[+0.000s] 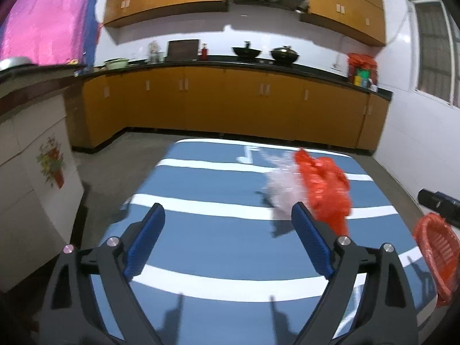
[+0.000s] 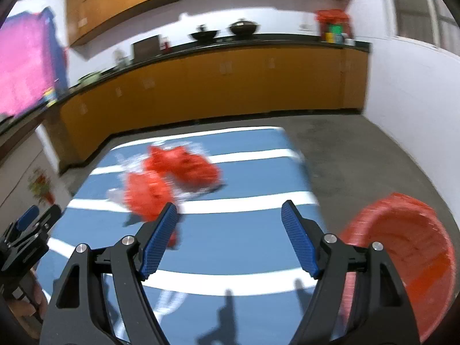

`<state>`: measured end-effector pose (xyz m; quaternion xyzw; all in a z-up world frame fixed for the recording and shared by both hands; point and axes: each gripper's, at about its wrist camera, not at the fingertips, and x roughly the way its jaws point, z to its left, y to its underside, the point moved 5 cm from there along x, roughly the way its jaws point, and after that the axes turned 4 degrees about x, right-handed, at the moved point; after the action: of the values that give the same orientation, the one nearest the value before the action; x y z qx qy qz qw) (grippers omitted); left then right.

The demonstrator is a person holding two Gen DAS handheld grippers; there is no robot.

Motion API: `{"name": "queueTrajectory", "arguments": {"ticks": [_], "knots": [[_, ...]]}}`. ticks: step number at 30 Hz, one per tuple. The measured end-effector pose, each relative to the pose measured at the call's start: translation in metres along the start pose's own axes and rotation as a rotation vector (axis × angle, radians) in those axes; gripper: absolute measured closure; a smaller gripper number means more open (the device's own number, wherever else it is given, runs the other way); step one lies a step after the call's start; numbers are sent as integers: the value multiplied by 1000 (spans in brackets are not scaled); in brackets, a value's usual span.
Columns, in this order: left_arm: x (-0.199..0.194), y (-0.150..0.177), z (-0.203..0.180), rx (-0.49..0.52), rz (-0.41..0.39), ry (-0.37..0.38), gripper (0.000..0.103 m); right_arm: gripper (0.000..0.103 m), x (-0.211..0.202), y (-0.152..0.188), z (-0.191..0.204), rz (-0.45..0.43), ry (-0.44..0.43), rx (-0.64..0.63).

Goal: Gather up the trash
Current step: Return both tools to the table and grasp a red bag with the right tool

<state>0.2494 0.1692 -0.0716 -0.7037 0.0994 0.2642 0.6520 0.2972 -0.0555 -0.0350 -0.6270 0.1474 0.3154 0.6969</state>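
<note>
Two handheld grippers hover over a blue tabletop [image 1: 218, 238] with white stripes in a kitchen lined with orange-brown cabinets [image 1: 218, 97]. The left gripper [image 1: 228, 215] has its blue-padded jaws spread wide, with only the striped surface between them. The right gripper [image 2: 230, 215] is likewise well open and holds nothing.

The trash lies toward the far half of the tabletop: a crumpled red plastic bag [image 1: 325, 189] tangled with a wad of clear plastic wrap [image 1: 280, 184]. In the left wrist view the heap sits just beyond the tip of that gripper's right-hand finger, not between the jaws. In the right wrist view the red plastic [image 2: 172, 181] shows as two blurred lumps, the nearer one partly behind the tip of that gripper's left-hand finger, again outside the jaws (blur hides whether finger and bag touch).

A red basket [image 2: 408, 247] sits off the tabletop's right edge, tipped so that its ribbed inside faces the camera; the left wrist view catches it [image 1: 434, 256] at the frame's right margin. The left gripper [image 2: 27, 230] also appears low at the left of the right wrist view, a hand [image 2: 27, 307] below it.

A dark counter [image 1: 287, 67] along the back wall carries two black woks [image 1: 266, 52], a red bottle and a green bowl.
</note>
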Motion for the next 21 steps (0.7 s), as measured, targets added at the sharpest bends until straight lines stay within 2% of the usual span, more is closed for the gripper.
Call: {"name": "queueTrajectory", "arguments": {"ticks": [9, 14, 21], "knots": [[2, 10, 49, -54, 16, -45, 13, 37, 44, 11, 68, 72, -87, -76], [5, 13, 63, -89, 26, -50, 13, 46, 66, 10, 86, 81, -50, -112], [8, 16, 66, -97, 38, -43, 13, 57, 90, 14, 80, 115, 12, -116]]}}
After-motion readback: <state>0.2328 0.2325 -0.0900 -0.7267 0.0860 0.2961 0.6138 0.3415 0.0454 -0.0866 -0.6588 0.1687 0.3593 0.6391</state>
